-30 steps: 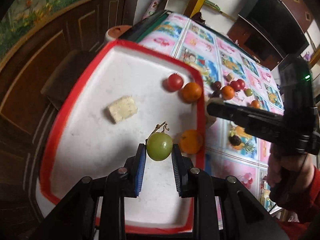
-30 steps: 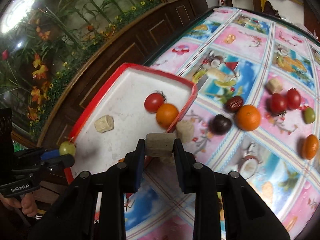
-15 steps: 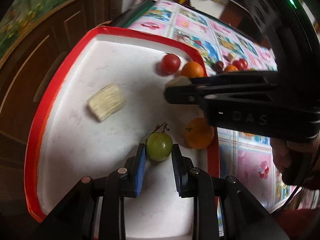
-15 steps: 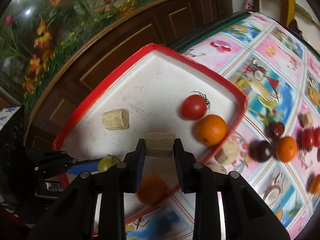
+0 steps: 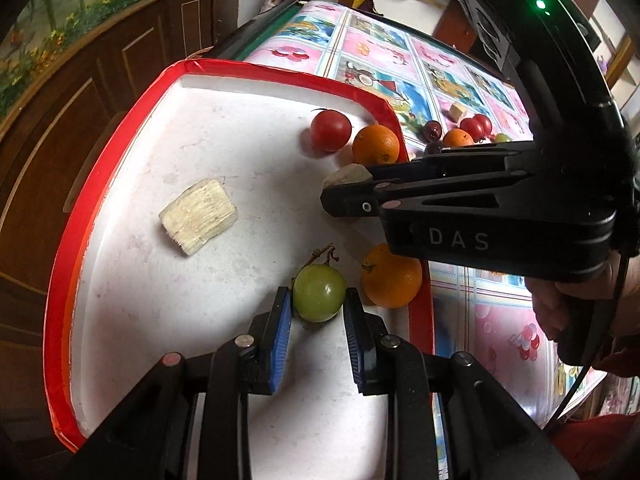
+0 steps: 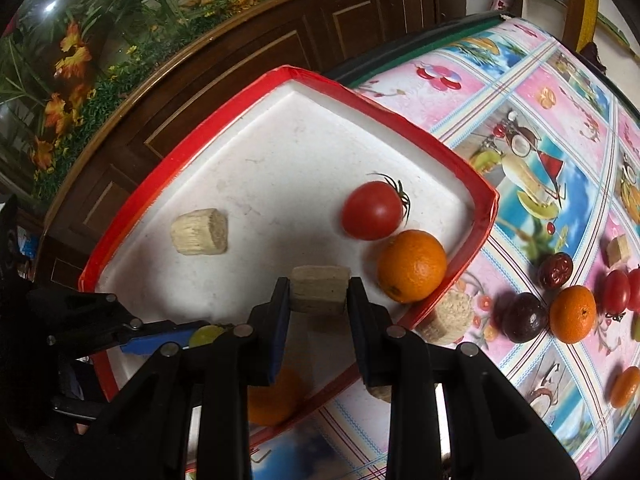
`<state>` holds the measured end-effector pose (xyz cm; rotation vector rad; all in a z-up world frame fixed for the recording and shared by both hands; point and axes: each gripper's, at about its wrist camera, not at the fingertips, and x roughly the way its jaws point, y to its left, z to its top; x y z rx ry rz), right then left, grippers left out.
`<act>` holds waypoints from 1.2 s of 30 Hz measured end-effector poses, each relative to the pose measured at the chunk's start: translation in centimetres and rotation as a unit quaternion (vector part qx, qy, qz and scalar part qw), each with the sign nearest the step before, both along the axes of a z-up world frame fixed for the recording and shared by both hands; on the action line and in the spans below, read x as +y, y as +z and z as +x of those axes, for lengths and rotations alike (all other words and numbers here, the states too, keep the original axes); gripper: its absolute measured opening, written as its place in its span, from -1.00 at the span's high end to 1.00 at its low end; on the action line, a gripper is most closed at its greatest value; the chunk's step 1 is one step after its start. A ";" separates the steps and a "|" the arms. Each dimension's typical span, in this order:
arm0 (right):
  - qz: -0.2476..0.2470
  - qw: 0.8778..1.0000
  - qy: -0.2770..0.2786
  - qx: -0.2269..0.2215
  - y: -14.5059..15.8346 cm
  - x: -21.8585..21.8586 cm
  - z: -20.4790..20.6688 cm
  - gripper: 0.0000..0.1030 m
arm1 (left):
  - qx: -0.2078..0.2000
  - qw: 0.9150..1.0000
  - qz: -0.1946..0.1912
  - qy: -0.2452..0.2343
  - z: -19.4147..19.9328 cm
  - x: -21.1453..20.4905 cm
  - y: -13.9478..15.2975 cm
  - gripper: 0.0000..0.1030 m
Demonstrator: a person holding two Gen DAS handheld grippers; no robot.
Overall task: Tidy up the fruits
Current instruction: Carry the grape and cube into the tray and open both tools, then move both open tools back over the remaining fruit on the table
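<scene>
Placing step: the left gripper (image 5: 319, 322) holds a green grape (image 5: 319, 293) low over the red-rimmed tray (image 5: 120, 128); the right gripper (image 6: 318, 312) clamps a sugarcane chunk (image 6: 319, 289) above it; next, likely release both inside.

The desk (image 6: 568, 92) is covered with a fruit-print cloth. Resting directly on it: a red-rimmed white tray (image 6: 384, 108) at the corner, a pale fibrous chunk (image 6: 448, 316) touching the tray's outer wall, a dark plum (image 6: 524, 316), an orange (image 6: 572, 312), a red date (image 6: 556, 270), and cherry tomatoes (image 6: 616, 292).
</scene>
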<state>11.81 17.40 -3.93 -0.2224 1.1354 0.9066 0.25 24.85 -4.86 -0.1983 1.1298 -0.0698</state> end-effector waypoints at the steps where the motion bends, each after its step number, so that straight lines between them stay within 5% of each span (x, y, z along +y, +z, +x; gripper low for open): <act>1: -0.002 1.000 0.000 0.000 -0.1 0.0 -0.1 0.40 | 0.000 1.000 0.000 0.001 -0.1 0.0 0.0 0.51; 8: -0.014 1.000 0.000 -0.010 -0.1 0.5 -0.4 0.39 | -0.006 1.000 0.012 0.002 -0.7 -0.5 0.0 0.46; 12: -0.012 1.000 -0.001 -0.017 0.4 0.7 -0.7 0.07 | -0.004 1.000 0.015 -0.007 -0.5 -1.0 0.2 0.27; 18: 0.000 0.999 -0.014 -0.044 2.6 -1.2 -1.3 -0.02 | -0.009 0.999 0.030 -0.024 0.2 -1.6 1.3 0.27; 22: 0.019 0.997 -0.063 -0.051 4.2 -6.0 -1.0 -0.06 | -0.050 0.998 0.043 -0.012 1.4 -1.6 3.7 0.19; 27: 0.036 0.986 -0.153 -0.049 5.1 -14.2 -0.4 -0.18 | -0.087 0.996 0.029 -0.004 3.7 -3.4 6.0 -0.38; 30: 0.040 0.975 -0.216 -0.040 4.5 -20.0 0.0 -0.19 | -0.092 0.994 0.034 -0.038 4.6 -6.8 6.0 -0.42; 36: 0.016 0.960 -0.279 -0.017 3.0 -27.5 0.1 -0.19 | -0.082 0.994 -0.016 -0.064 4.9 -12.8 4.9 -0.42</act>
